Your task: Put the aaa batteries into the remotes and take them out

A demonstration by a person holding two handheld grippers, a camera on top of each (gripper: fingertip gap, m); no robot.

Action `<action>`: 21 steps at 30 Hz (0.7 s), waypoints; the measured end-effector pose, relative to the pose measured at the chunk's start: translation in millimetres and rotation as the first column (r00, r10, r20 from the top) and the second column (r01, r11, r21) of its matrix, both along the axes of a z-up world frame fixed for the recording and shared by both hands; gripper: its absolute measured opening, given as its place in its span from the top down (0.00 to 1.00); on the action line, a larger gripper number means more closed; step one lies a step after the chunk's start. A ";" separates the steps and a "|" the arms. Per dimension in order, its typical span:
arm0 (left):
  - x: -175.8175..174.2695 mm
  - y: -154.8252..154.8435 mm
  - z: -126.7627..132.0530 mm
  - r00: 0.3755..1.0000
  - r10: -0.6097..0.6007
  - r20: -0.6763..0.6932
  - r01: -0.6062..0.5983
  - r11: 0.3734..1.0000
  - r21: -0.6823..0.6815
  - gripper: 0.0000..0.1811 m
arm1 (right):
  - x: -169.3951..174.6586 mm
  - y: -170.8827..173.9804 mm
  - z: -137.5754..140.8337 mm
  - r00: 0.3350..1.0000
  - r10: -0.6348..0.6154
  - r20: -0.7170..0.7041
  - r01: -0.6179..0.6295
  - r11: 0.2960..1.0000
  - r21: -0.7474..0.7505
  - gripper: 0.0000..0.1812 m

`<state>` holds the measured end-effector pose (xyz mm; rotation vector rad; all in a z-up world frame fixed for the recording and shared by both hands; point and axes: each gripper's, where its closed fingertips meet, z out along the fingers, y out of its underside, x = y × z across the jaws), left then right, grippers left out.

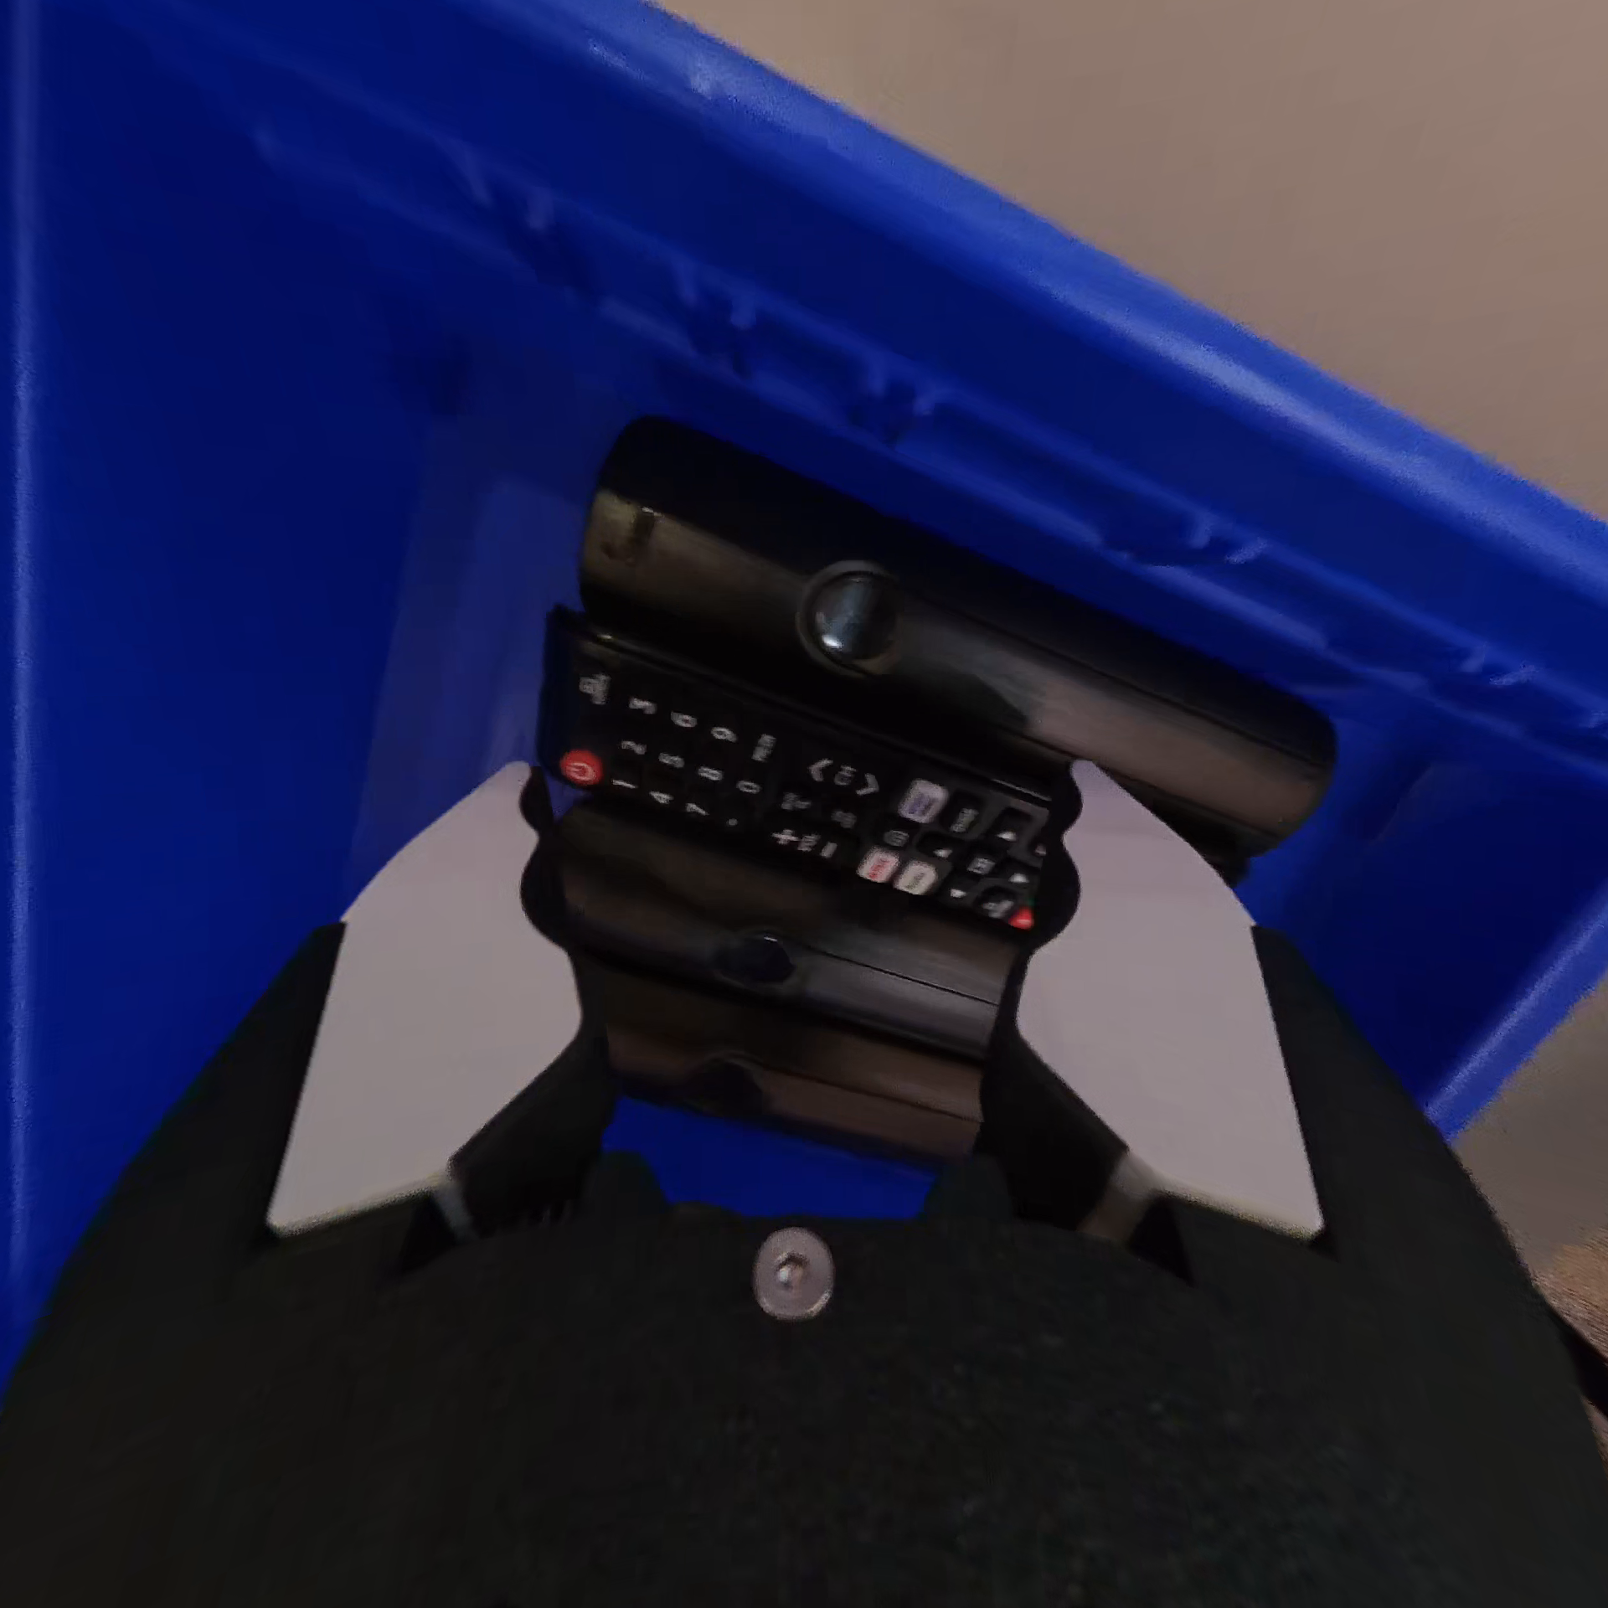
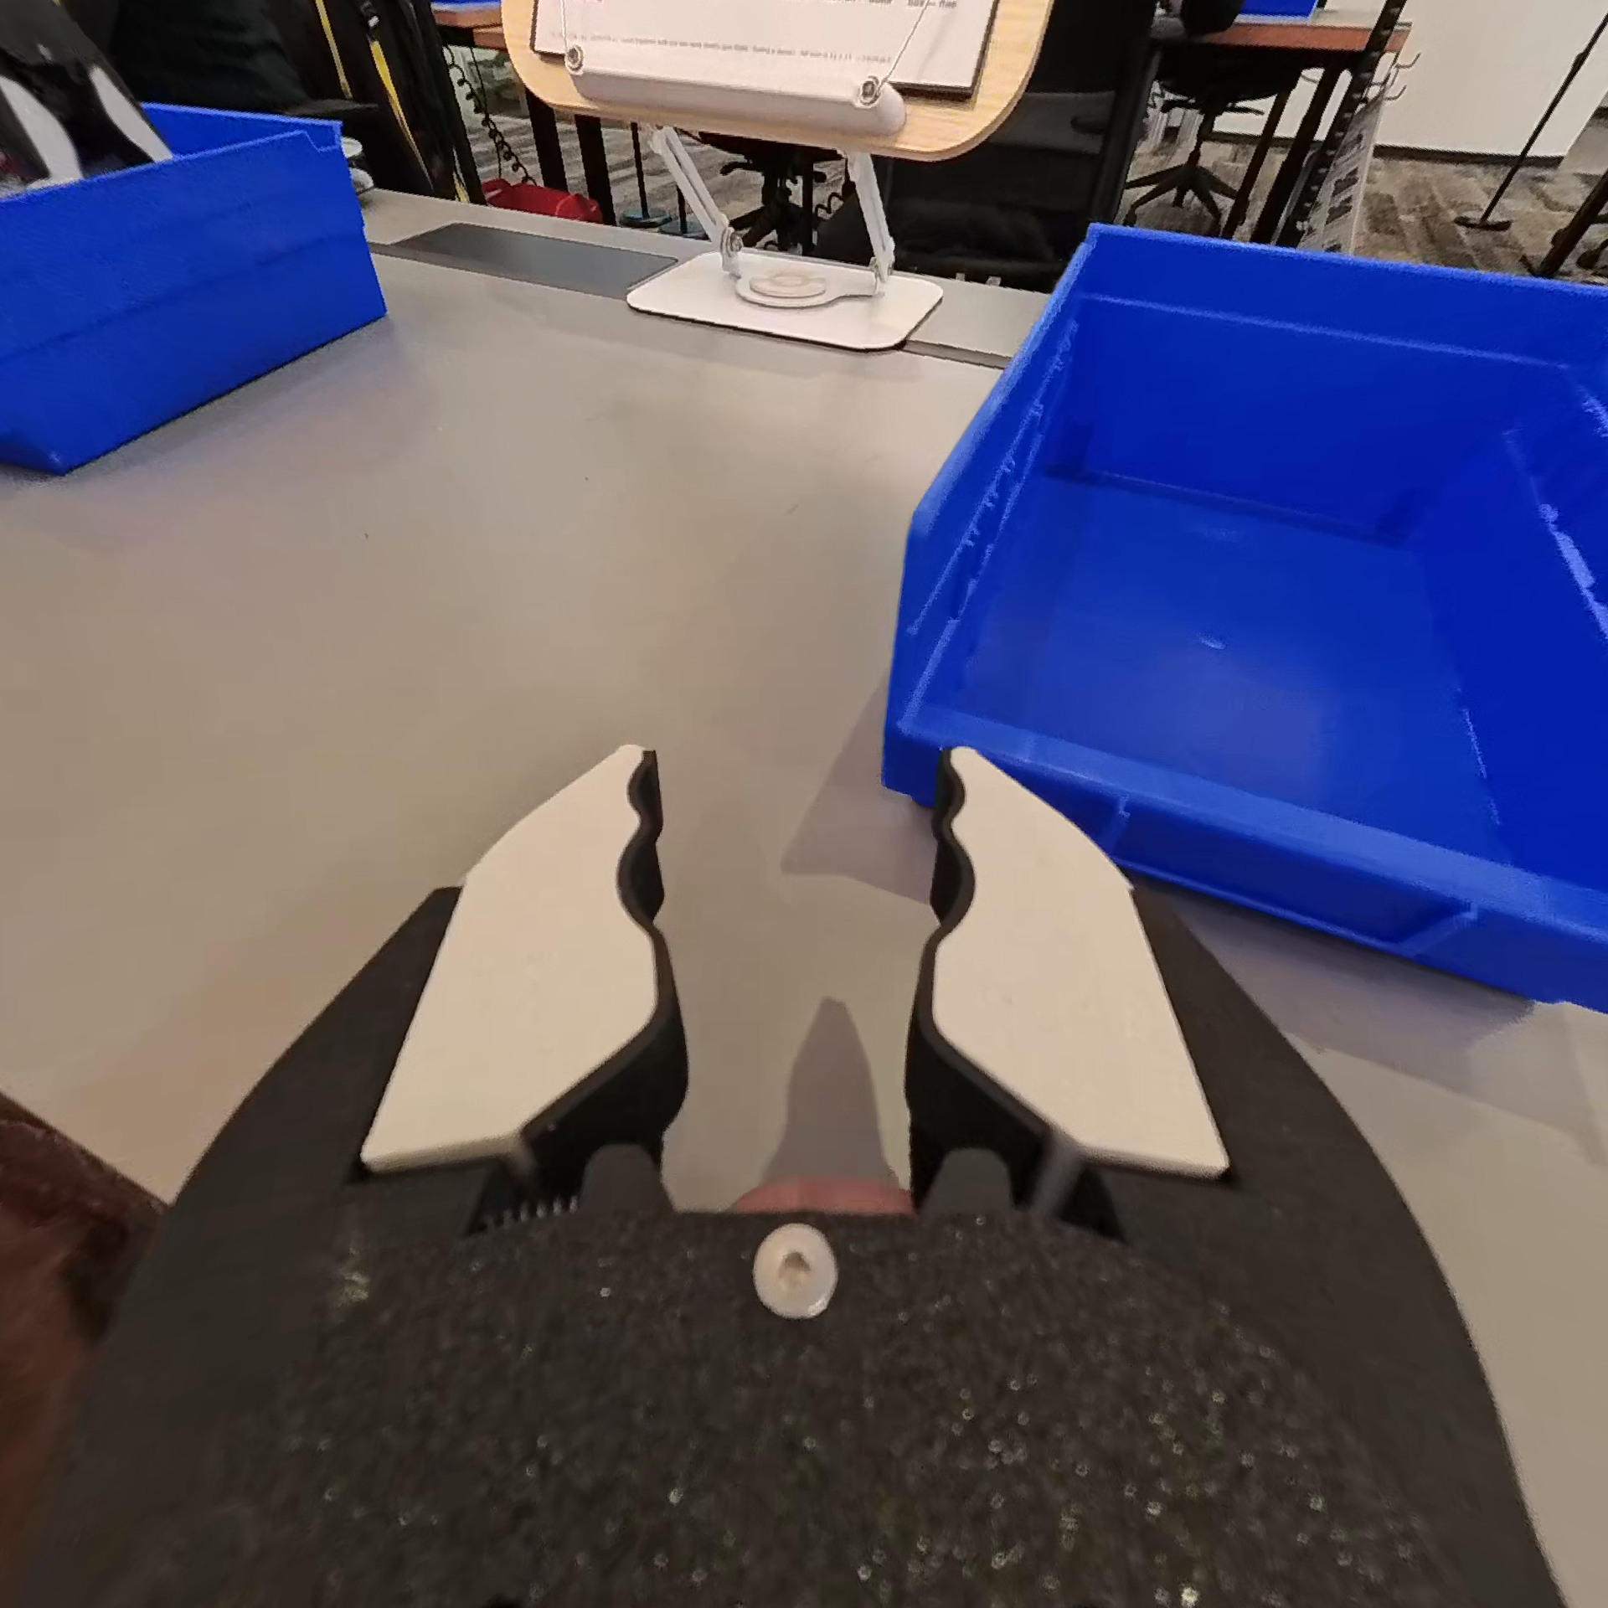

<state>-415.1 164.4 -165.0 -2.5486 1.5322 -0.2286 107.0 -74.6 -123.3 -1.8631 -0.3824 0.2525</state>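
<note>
Left claw (image 1: 796, 835) seemingly around remotes (image 1: 809, 805).

In the left wrist view the whole picture is smeared, so whether the left tool (image 1: 796, 861) grips the keypad remote (image 1: 800, 805) between its fingers or only frames it cannot be told. The glossy remote (image 1: 948, 644) behind hides that one's far edge, and the blue bin (image 1: 261, 435) runs off the frame. In the right wrist view the right-hand bin (image 2: 1262, 609) is cut by the edge.
</note>
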 end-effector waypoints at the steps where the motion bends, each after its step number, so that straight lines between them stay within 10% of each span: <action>1: -2.1 4.9 -1.7 1.000 -0.006 -0.004 0.006 1.000 0.010 0.39 | -1.1 0.5 -1.0 1.000 0.003 0.005 -0.003 1.000 -0.002 0.67; 13: 8.6 -57.7 17.5 0.951 0.300 0.074 -0.300 0.954 -0.005 0.51 | -2.4 -0.3 -8.6 0.999 0.010 0.042 -0.009 1.000 -0.023 0.68; 21: 12.4 -69.1 7.3 0.699 0.688 0.195 -0.715 0.682 0.155 0.64 | -0.3 -0.8 -6.4 0.999 0.019 0.034 -0.018 1.000 -0.020 0.68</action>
